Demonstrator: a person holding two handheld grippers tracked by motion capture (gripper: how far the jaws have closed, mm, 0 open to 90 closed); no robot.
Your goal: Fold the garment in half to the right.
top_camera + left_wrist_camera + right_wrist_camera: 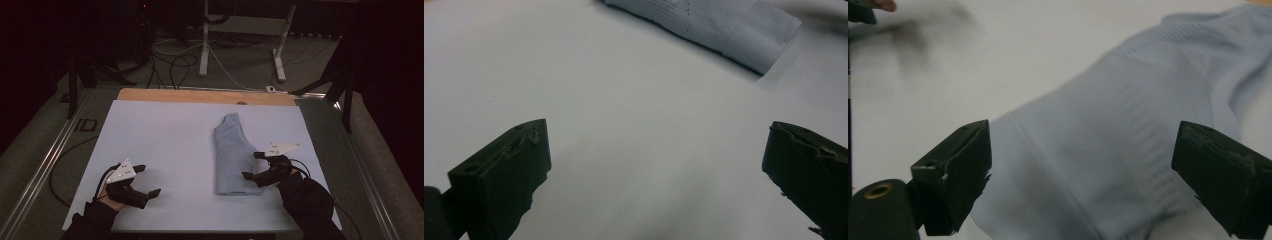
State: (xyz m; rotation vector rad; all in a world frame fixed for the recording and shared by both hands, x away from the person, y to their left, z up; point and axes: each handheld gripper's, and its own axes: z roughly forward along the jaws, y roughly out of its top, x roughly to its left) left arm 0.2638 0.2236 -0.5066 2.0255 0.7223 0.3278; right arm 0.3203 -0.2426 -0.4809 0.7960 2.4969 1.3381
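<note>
A pale blue folded garment [232, 152] lies lengthwise on the white sheet [165, 140] that covers the table, right of centre. My right gripper [252, 165] is open at the garment's near right edge, its jaws spread wide over the cloth [1128, 150]. My left gripper [148, 180] is open too, low over bare sheet at the front left, well apart from the garment. In the left gripper view the garment's ribbed hem [744, 35] shows far off at the top.
A strip of wooden table edge [200, 95] runs along the far side of the sheet. Beyond it are cables [175, 65] and white desk legs [205, 45] on the floor. Metal rails [40, 170] flank the table.
</note>
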